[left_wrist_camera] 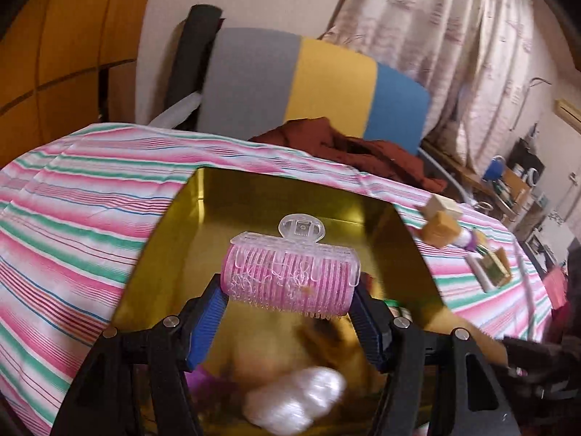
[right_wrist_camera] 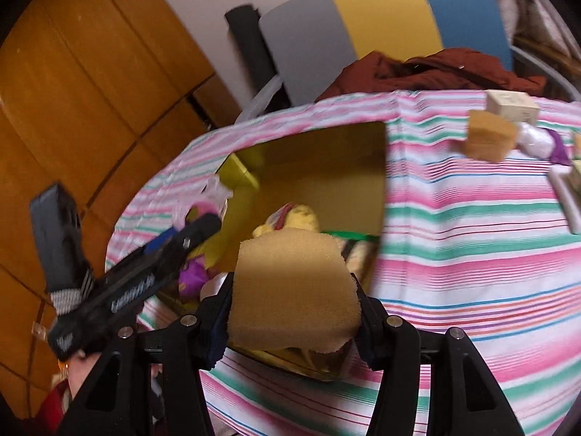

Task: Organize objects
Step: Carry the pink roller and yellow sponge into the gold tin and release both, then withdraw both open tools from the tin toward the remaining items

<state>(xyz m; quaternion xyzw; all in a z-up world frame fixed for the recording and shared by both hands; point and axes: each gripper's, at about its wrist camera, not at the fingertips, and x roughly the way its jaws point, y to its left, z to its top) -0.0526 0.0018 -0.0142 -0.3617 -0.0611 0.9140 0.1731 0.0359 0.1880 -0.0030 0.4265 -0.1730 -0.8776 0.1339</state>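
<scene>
— Sponge [right_wrist_camera: 294,287] first: the right gripper [right_wrist_camera: 290,312] is clamped on it, one tan piece, beside the gold tin [right_wrist_camera: 319,152].

— And the left gripper [left_wrist_camera: 290,312]?

— Closed on one pink hair roller [left_wrist_camera: 290,279], held over that same tin, above a clear plastic wad [left_wrist_camera: 294,399].

— How far along?

— Partway, I'd judge. Several blurred items lie inside already. Beyond the fingers on the striped cloth [right_wrist_camera: 472,254] wait one more sponge block [right_wrist_camera: 490,138], a cream box [right_wrist_camera: 512,105] and a few small things I can't identify.
</scene>
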